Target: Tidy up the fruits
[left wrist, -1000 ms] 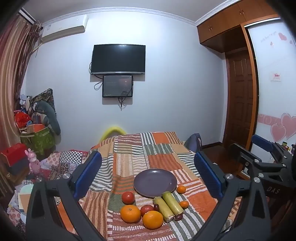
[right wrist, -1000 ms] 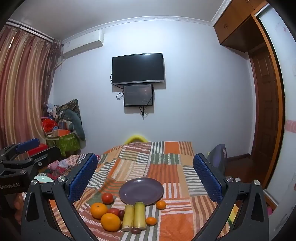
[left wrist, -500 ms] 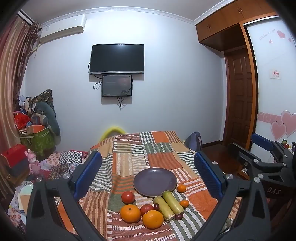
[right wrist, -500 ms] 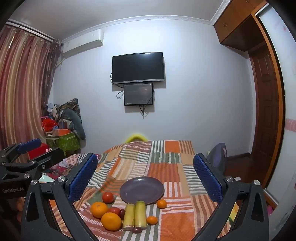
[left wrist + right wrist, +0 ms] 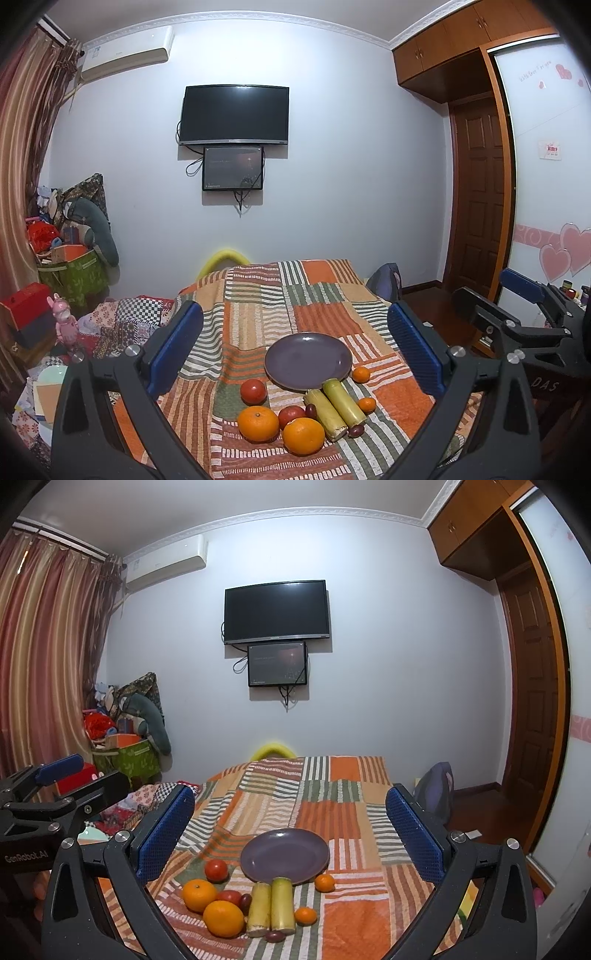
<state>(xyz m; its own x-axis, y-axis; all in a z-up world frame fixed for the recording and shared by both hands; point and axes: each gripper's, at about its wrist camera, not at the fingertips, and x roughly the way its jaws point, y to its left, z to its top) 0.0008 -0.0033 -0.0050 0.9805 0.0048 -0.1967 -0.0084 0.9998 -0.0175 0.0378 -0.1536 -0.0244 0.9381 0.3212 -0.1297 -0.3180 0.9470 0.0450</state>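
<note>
So we've got both hand-held grippers up in the air with nothing in them: the left hand-held gripper (image 5: 295,347) and the right hand-held gripper (image 5: 290,829) are both spread wide, well short of the fruit. Everything sits ahead of and below them on the striped cloth (image 5: 317,310) over what looks like a table.

The purple plate (image 5: 307,360) is bare, with the fruit bunched on its near side. Straight ahead of the right one, two sugarcane-looking sticks (image 5: 271,906) lie side by side, touching. They seem stiff and smooth, so we'd pinch one across its middle, though it may roll.

The two big oranges (image 5: 258,424) (image 5: 303,435) look firm and a bit heavy, so grab them across the widest part. The tomatoes (image 5: 253,391) (image 5: 291,415) are probably soft, so easy on the squeeze.

The small mandarins (image 5: 325,882) (image 5: 306,915) and dark dates (image 5: 275,936) (image 5: 245,899) look light and slippery, likely to pop out unless centred between the pads.
</note>
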